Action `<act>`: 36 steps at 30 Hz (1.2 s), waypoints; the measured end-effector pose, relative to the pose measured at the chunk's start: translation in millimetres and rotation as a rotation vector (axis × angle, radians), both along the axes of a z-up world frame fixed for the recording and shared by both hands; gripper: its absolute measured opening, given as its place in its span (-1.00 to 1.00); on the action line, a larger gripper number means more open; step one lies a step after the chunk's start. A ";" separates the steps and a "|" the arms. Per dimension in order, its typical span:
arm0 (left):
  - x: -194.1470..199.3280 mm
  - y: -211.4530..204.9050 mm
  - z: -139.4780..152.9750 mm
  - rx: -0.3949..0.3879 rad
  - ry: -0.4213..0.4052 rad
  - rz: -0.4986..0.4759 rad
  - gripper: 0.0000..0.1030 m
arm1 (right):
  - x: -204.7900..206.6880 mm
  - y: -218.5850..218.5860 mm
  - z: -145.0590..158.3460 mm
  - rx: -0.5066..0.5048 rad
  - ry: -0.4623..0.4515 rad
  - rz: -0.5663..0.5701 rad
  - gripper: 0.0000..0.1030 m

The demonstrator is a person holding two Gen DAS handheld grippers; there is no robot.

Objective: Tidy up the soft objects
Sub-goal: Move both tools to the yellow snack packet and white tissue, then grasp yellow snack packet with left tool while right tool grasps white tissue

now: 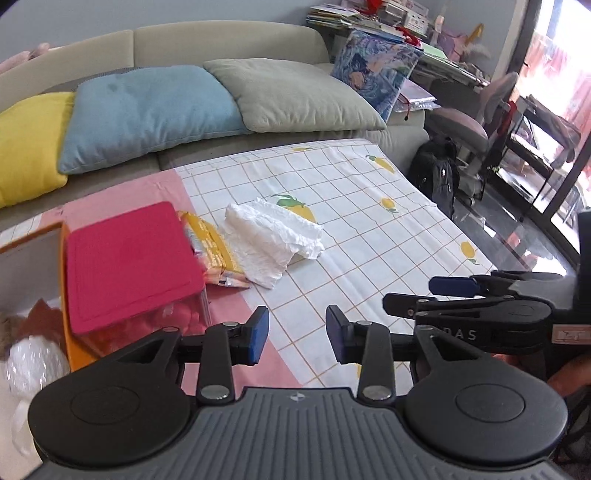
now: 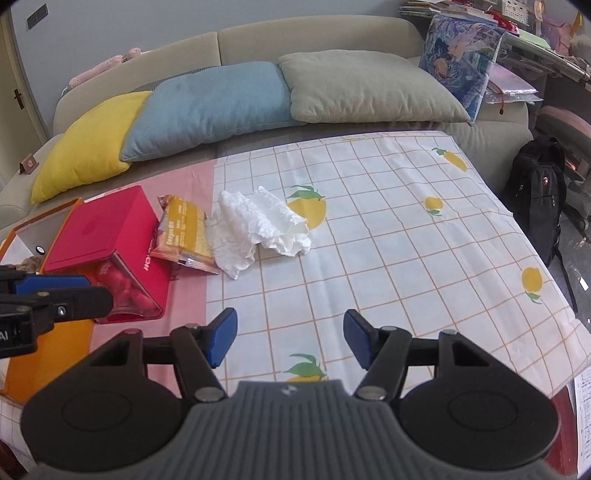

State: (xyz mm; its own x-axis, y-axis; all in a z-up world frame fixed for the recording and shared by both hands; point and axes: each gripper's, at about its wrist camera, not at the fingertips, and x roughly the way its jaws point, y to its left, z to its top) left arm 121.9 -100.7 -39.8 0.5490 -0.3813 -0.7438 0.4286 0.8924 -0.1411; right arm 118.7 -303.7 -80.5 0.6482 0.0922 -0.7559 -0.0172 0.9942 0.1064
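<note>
The cloth [image 2: 260, 227] lies ahead-left of the right gripper [image 2: 290, 341], ahead of the left gripper [image 1: 297, 336]; both gape empty.

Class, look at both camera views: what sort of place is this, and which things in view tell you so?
Most likely a home living room: a sofa lined with cushions, a cloth-covered table in front, and a cluttered desk with a chair at one side.

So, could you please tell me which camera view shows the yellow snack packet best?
The right wrist view: the yellow snack packet shows its whole printed face, leaning on the red box. In the left wrist view, the packet is half hidden behind that box.
</note>
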 end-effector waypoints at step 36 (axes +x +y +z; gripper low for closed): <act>231.4 -56.6 -67.7 0.616 0.444 -0.004 0.24 | 180.1 43.5 -89.7 -0.098 0.050 0.272 -0.05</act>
State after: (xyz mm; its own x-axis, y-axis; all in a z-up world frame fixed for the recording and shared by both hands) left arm 353.3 -157.3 -107.5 0.1474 0.1730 -0.9738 0.4513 0.8643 0.2219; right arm 298.8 -260.2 -170.3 0.5716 0.1823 -0.8000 -0.2816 0.9594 0.0174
